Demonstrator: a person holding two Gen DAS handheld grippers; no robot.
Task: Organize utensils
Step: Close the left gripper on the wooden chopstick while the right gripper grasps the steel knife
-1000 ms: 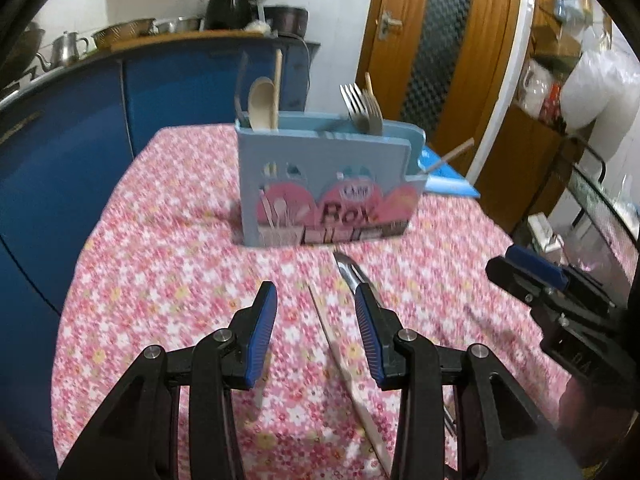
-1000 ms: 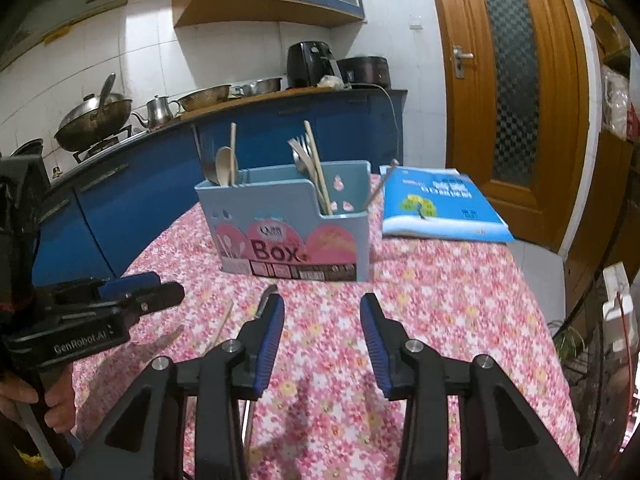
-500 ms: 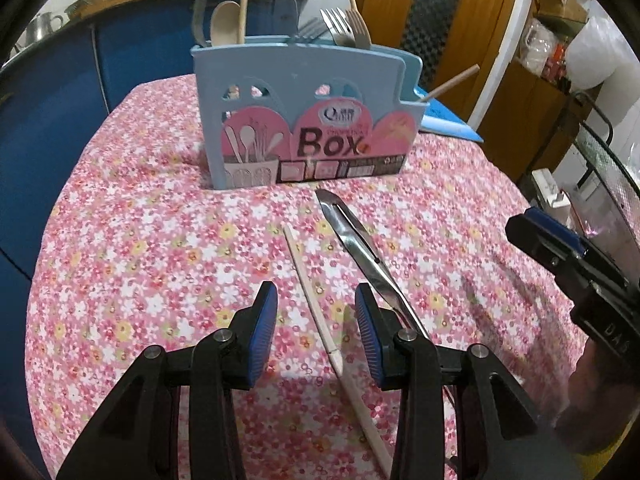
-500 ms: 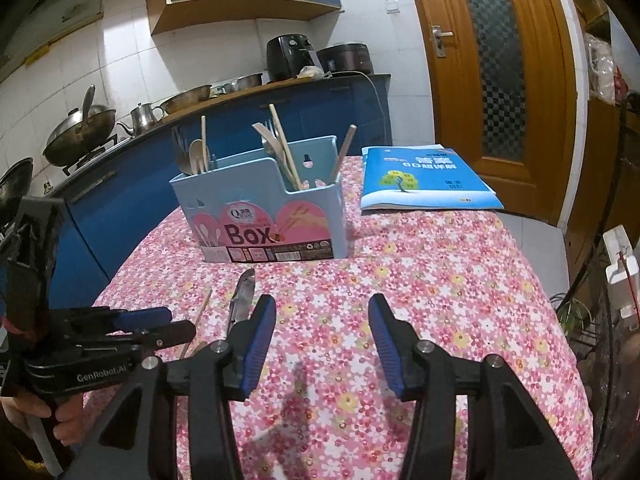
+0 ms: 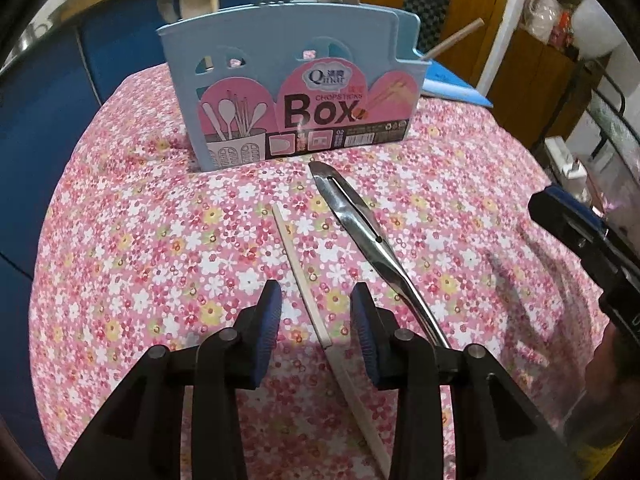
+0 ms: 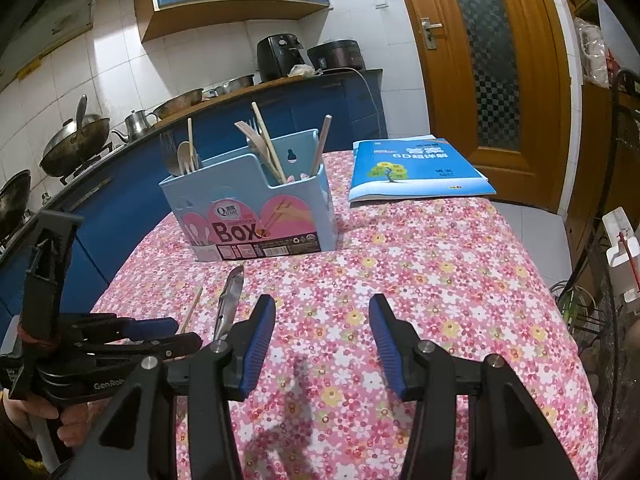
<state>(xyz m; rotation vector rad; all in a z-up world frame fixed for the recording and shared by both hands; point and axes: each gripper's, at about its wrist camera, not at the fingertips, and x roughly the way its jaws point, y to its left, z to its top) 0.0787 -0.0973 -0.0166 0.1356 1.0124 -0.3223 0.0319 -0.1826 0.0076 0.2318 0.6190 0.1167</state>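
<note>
Straddling a chopstick point(image 5: 303, 276), left gripper point(image 5: 316, 318) fingers point(image 5: 267, 326) stand apart, untouching.

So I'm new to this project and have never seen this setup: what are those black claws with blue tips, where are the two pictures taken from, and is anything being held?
There is no robot here. A person holds a two-finger gripper in each hand, and each gripper has a wide-angle camera looking out along its fingers. One picture is from the left gripper, the other from the right gripper. On the flowered tablecloth stands a blue utensil box with forks, spoons and chopsticks in it, and a blue book lies further back. In front of the box lie a single chopstick and metal tongs. Nothing is held: the left jaws stand open on either side of the chopstick without pressing on it; the right jaws have just been opening, with only cloth between them.
</note>
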